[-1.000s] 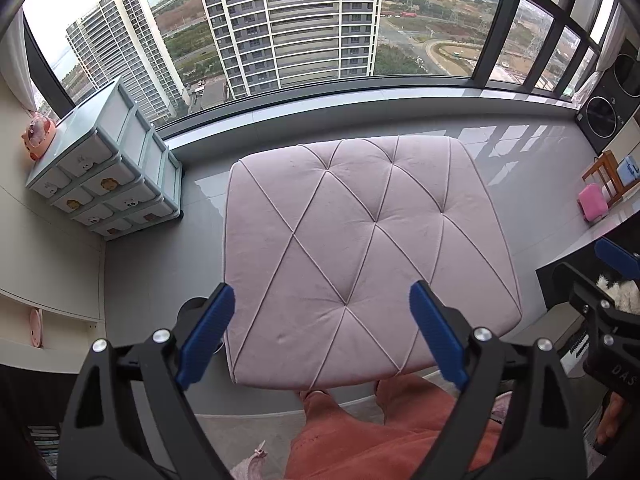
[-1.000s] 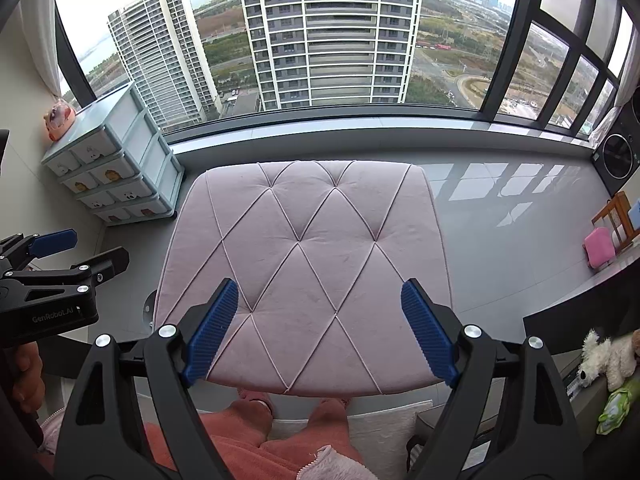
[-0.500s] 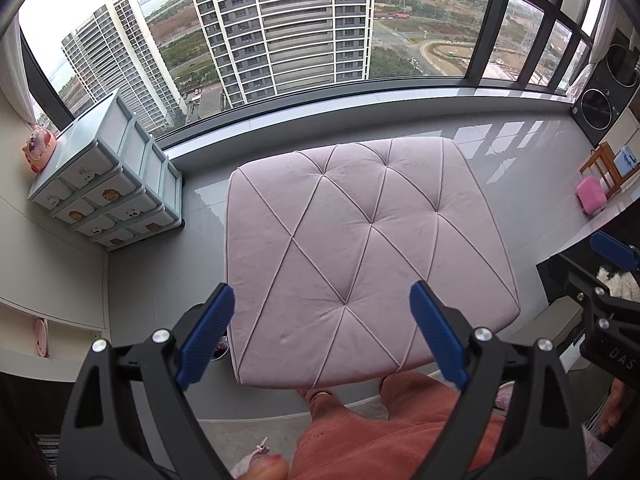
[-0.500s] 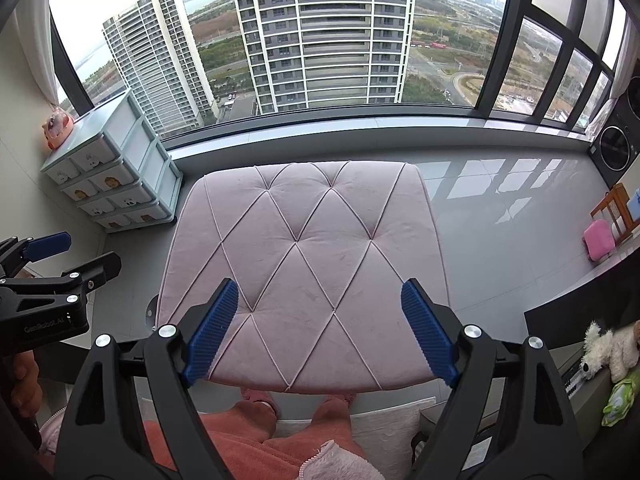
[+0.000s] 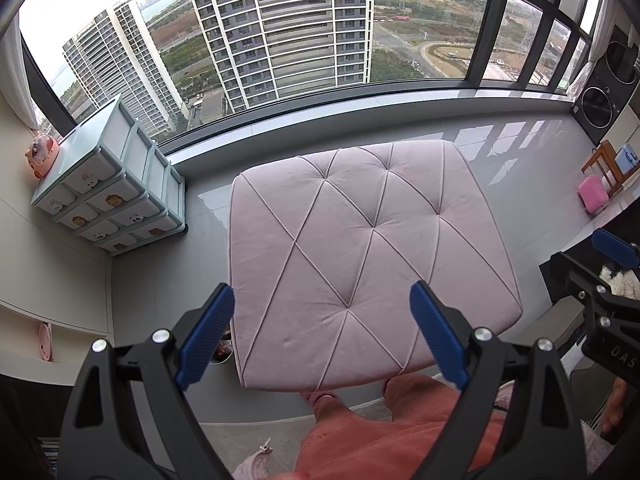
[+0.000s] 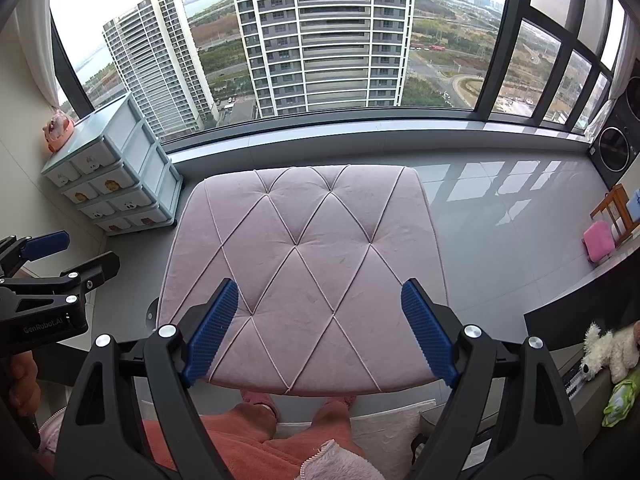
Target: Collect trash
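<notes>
Left wrist view, read from left to right. Left of the pale pink tufted velvet ottoman (image 5: 360, 248), against the wall: pale blue plastic drawer chest (image 5: 120, 184). At the ottoman's near left corner, on the grey floor: small round dark thing (image 5: 222, 354), half hidden behind a blue pad, too unclear to call trash or bin. Over the ottoman's near edge: left hand-held gripper (image 5: 320, 292), pads spread wide, nothing between. Beside it on the right, over the same edge: right hand-held gripper (image 6: 319, 287), equally spread, pinching nothing. On the ottoman top: no trash visible. Right of the ottoman, on a dark ledge: white plush toy (image 6: 608, 350) and crumpled green thing (image 6: 620, 400), maybe a wrapper, cannot tell. If trash, probably nearer the right gripper, low to its right, long axis leaning upward to the right; round thing nearer the left one.
</notes>
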### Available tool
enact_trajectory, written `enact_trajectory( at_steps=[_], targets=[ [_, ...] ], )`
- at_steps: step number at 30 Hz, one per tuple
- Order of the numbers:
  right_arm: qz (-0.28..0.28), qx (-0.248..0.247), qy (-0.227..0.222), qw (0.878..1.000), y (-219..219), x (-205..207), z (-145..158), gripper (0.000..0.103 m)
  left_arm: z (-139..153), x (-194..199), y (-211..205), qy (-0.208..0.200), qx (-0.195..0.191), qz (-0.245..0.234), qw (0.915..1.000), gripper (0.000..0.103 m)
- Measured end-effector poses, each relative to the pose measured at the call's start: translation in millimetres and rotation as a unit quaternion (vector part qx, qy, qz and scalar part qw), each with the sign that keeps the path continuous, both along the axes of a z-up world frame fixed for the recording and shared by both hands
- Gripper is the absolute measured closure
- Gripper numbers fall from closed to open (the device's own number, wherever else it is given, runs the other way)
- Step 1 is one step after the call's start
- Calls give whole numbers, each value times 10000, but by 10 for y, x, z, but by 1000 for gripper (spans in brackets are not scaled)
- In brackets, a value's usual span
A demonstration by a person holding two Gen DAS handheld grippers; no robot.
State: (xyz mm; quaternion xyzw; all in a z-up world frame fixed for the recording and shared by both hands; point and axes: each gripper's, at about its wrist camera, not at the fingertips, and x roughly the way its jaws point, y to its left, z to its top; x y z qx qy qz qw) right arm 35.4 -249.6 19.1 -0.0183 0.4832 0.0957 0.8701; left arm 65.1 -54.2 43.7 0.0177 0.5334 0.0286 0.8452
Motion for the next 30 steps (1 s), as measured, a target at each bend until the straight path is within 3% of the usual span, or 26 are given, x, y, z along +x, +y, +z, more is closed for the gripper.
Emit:
enact_trajectory(
  at_steps=[22, 30],
  targets=[
    [-19, -8, -31, 10000, -8, -28, 22, 22, 17, -76, 6, 12, -80, -125, 9999, 14],
    [1, -21, -45, 10000, -2, -24, 29, 22, 100, -151, -47, -313, 132, -196, 9992, 14]
  ],
)
